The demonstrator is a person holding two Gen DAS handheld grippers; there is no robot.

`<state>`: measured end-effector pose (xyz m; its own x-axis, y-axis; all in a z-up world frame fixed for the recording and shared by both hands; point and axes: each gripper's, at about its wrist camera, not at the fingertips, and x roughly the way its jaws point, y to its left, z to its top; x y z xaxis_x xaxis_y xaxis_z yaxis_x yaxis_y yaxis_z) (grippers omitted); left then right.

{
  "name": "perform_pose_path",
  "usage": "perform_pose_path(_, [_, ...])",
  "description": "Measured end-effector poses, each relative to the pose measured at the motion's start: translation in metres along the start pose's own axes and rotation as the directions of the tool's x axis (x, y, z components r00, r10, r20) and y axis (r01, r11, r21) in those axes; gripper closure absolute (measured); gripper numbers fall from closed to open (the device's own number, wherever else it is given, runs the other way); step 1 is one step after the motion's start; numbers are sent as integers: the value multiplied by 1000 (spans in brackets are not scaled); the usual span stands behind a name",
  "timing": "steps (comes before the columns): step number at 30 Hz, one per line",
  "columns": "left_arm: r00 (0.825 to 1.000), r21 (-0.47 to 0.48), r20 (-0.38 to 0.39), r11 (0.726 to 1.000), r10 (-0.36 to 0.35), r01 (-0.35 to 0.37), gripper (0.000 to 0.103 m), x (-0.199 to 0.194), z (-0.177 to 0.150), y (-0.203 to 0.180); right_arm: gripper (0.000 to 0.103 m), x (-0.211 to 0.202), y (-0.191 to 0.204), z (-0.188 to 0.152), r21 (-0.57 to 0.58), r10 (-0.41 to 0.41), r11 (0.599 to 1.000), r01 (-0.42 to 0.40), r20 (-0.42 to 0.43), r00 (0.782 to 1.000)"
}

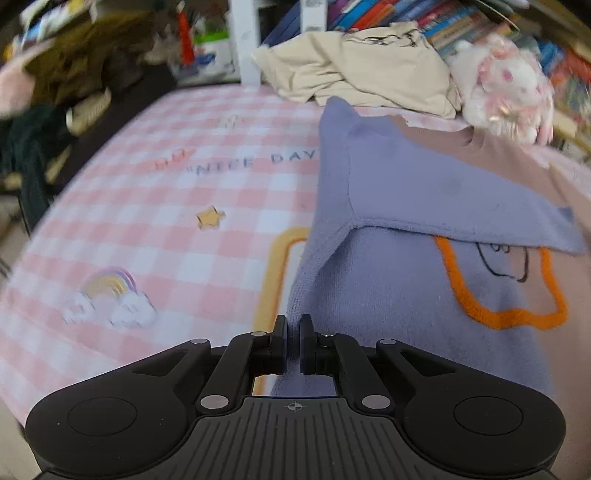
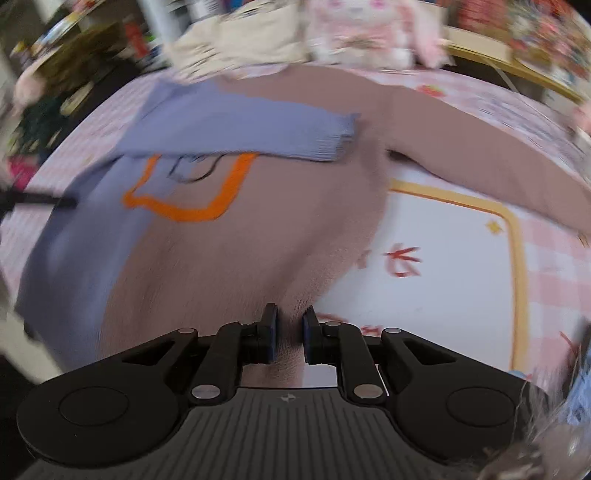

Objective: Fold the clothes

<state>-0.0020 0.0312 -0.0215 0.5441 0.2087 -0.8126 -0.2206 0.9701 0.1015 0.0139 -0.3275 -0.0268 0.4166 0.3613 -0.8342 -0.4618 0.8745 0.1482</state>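
Note:
A sweater, lavender on its left half and mauve-pink on its right, with an orange outline on the chest (image 1: pixel 424 280) (image 2: pixel 229 236), lies on a pink checked bed cover (image 1: pixel 166 206). Its lavender sleeve (image 1: pixel 436 192) (image 2: pixel 240 129) is folded across the chest. My left gripper (image 1: pixel 293 326) is shut on the sweater's lavender left edge. My right gripper (image 2: pixel 290 321) has its jaws narrowly apart around the mauve hem, which fills the gap. The mauve sleeve (image 2: pixel 498 147) stretches out to the right. The right wrist view is blurred by motion.
A crumpled cream garment (image 1: pixel 369 70) (image 2: pixel 240 37) and a white-pink plush toy (image 1: pixel 506 85) (image 2: pixel 369 29) lie at the far edge of the bed. Bookshelves (image 1: pixel 461 22) stand behind. Dark clothes and clutter (image 1: pixel 66 81) sit off the bed's left side.

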Motion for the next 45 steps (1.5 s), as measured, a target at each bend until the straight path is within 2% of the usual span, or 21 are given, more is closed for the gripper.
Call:
perform_pose_path(3, [992, 155, 84, 983, 91, -103, 88, -13, 6, -26, 90, -1, 10, -2, -47, 35, 998, -36, -18, 999])
perform_pose_path(4, [991, 206, 115, 974, 68, -91, 88, -17, 8, -40, 90, -1, 13, -2, -63, 47, 997, -48, -25, 999])
perform_pose_path(7, [981, 365, 173, 931, -85, 16, 85, -29, 13, -90, 90, -2, 17, -3, -81, 70, 994, -73, -34, 997])
perform_pose_path(9, [967, 489, 151, 865, -207, 109, 83, -27, 12, -134, 90, -1, 12, -4, -57, 73, 996, -74, -31, 997])
perform_pose_path(11, [948, 601, 133, 784, -289, 154, 83, -25, 10, -178, 90, -1, 9, -5, -51, 69, 996, -70, -25, 997])
perform_pose_path(15, [924, 756, 137, 640, -356, 135, 81, -15, 7, -244, 86, -2, 14, -8, -93, 68, 993, -69, -14, 998])
perform_pose_path(18, [927, 824, 144, 561, -346, 81, 81, -1, 6, -277, 84, -1, 14, -11, -95, 81, 992, -81, -5, 997])
perform_pose_path(20, [930, 844, 154, 534, -334, 53, 82, 5, 5, -287, 84, -2, 12, -13, -94, 90, 992, -89, 5, 996])
perform_pose_path(25, [924, 869, 209, 493, -321, -26, 81, 12, -1, -298, 84, -2, 9, -15, -83, 106, 991, -104, 21, 994])
perform_pose_path(28, [919, 873, 242, 484, -311, -67, 81, 14, -2, -301, 84, -1, 9, -16, -80, 107, 991, -104, 27, 994])
perform_pose_path(29, [917, 871, 251, 485, -309, -75, 81, 15, -3, -300, 84, -1, 10, -16, -79, 105, 992, -103, 29, 994])
perform_pose_path(31, [915, 865, 257, 497, -313, -73, 87, 17, 0, -297, 84, -1, 10, -16, -78, 102, 992, -99, 31, 994])
perform_pose_path(32, [912, 835, 273, 546, -307, -67, 97, 15, 9, -284, 84, -1, 12, -16, -77, 98, 992, -95, 32, 995])
perform_pose_path(34, [906, 742, 316, 669, -283, -50, 98, 10, 31, -249, 84, -1, 14, -16, -77, 87, 994, -84, 35, 996])
perform_pose_path(36, [900, 631, 355, 775, -253, -31, 98, 5, 54, -215, 84, -1, 17, -17, -76, 73, 995, -70, 39, 997])
perform_pose_path(38, [895, 506, 389, 862, -217, -11, 99, 0, 76, -180, 84, -1, 20, -18, -66, 58, 996, -55, 45, 997])
perform_pose_path(40, [892, 369, 416, 929, -177, 12, 99, -5, 99, -145, 84, -1, 23, -19, -53, 40, 998, -37, 49, 998])
perform_pose_path(42, [881, 258, 458, 966, -117, -6, 99, -15, 111, -95, 83, 0, 26, -19, -45, 14, 999, -12, 50, 999])
perform_pose_path(45, [872, 179, 490, 980, -11, -88, 99, -28, 119, -24, 77, 1, 34, -19, -22, -30, 999, 31, 47, 998])
